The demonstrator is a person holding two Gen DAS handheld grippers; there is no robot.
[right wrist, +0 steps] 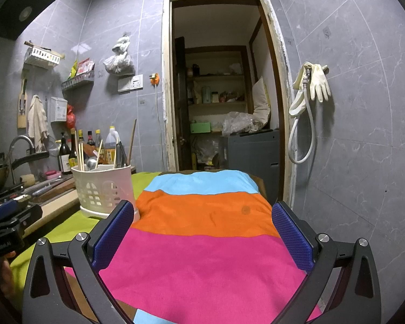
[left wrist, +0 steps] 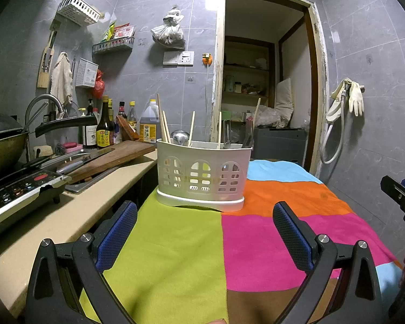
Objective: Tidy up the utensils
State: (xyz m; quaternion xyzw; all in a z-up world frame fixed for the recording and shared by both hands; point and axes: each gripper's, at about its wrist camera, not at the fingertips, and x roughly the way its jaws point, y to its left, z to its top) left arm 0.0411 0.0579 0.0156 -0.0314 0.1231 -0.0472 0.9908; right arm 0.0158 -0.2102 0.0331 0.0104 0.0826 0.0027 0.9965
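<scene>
A white plastic utensil holder (left wrist: 202, 174) stands on the colourful patchwork cloth (left wrist: 175, 256), straight ahead of my left gripper (left wrist: 205, 232). It holds several wooden chopsticks (left wrist: 163, 125), a metal ladle (left wrist: 179, 137) and dark-handled utensils (left wrist: 247, 135). My left gripper is open and empty, a short way in front of the holder. In the right wrist view the holder (right wrist: 104, 189) is at the left, and my right gripper (right wrist: 202, 232) is open and empty over the pink and orange cloth (right wrist: 202, 256).
A counter (left wrist: 75, 216) at the left carries an induction cooker (left wrist: 19, 191), a wok (left wrist: 2, 145), a wooden cutting board (left wrist: 113, 156) with knives and several sauce bottles (left wrist: 105, 129). A doorway (left wrist: 264, 81) opens behind. A hose and gloves (right wrist: 310, 91) hang on the right wall.
</scene>
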